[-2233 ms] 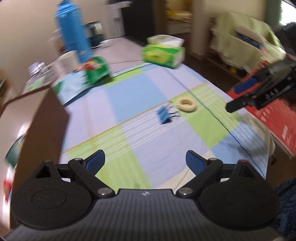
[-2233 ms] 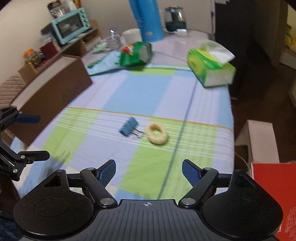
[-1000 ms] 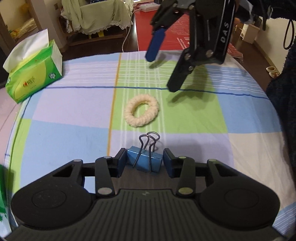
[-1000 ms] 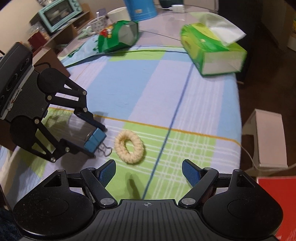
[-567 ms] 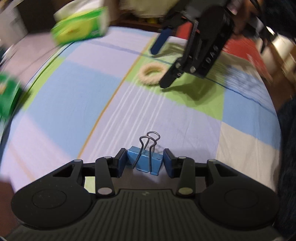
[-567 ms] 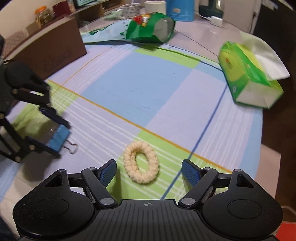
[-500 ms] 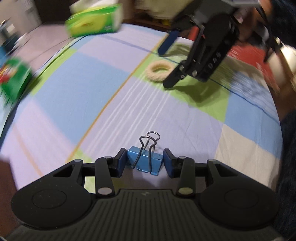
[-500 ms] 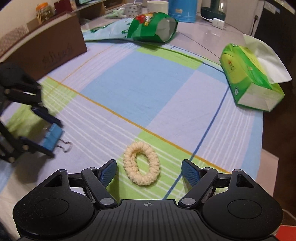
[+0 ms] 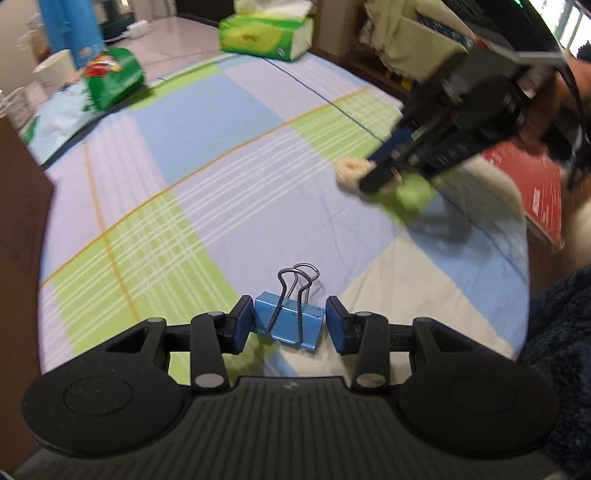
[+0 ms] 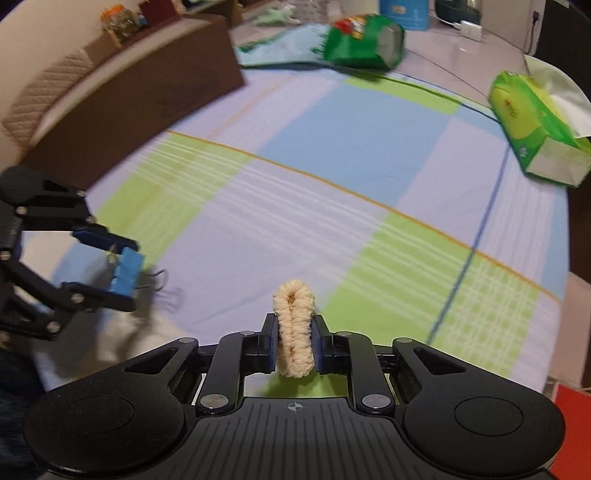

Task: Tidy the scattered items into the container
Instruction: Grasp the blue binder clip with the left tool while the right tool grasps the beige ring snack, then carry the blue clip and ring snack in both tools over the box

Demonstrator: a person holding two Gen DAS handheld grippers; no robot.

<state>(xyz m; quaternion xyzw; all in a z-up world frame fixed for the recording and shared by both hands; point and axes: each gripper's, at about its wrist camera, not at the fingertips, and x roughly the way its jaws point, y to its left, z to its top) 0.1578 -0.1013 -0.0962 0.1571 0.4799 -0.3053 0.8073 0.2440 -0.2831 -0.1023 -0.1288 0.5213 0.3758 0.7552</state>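
Observation:
My left gripper (image 9: 290,325) is shut on a blue binder clip (image 9: 291,323), wire handles pointing forward, held above the checked cloth. The right wrist view shows that same clip (image 10: 127,273) at the left, between the left gripper's blue pads. My right gripper (image 10: 294,345) is shut on a cream woven ring (image 10: 294,328), squeezed into a narrow oval. In the left wrist view the ring (image 9: 351,175) peeks out from the right gripper's fingers at the right. A brown cardboard box (image 10: 122,99) stands at the table's left side, and its wall (image 9: 18,206) fills the left edge.
A green tissue box (image 10: 535,129) lies at the far right of the table (image 10: 332,155), a green snack bag (image 10: 364,40) at the back. A blue flask (image 9: 70,29) and a white mug (image 9: 55,70) stand behind it. A red book (image 9: 528,184) lies beyond the table's right edge.
My right gripper has shut on the cream ring and lifted it off the cloth. My left gripper, still holding the clip, has swung left toward the box.

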